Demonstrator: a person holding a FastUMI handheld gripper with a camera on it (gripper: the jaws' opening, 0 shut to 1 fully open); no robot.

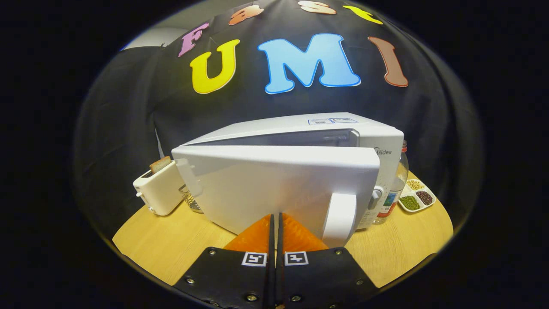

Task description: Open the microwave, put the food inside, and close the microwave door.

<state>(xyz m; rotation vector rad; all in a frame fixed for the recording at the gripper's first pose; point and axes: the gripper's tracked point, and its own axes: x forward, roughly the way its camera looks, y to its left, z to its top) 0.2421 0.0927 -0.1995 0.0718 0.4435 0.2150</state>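
Hand-held gripper (pixel 275 216) low over the near tabletop (pixel 163 244), its 2 fingers pressed together with just a thin slit between them, nothing pinched. Fingertips sit right at, maybe touching, the outer face of the microwave door (pixel 266 189); contact cannot be confirmed.

Microwave (pixel 300 128) stands on the tabletop straight ahead, a white box with its long axis running left-right. Door hinged at the left end, swung partly out toward the fingers, so a wedge-shaped gap opens along the top right and a dark strip of cavity shows there. Inside of the cavity is too dark and narrow to tell what is in it. Door handle (pixel 339 219) is a white vertical bar on the door's right end, just right of the fingertips. Control knob (pixel 376 198) sits on the front panel behind the handle.

Left of the microwave: white toaster (pixel 159 191) with 1 brown slice of toast (pixel 159 164) poking up from the slot. Between toaster and microwave, a small wire basket (pixel 191 201), mostly hidden by the door; contents unclear.

Right of the microwave, touching or just beside it: clear bottle (pixel 394 193) with a label, upright. Further right, a white divided dish (pixel 417 196) with 3 compartments visible: pale beans in the far one, dark reddish beans in the right one, green beans in the near one.

The open door blocks the straight path from the fingers to the cavity.
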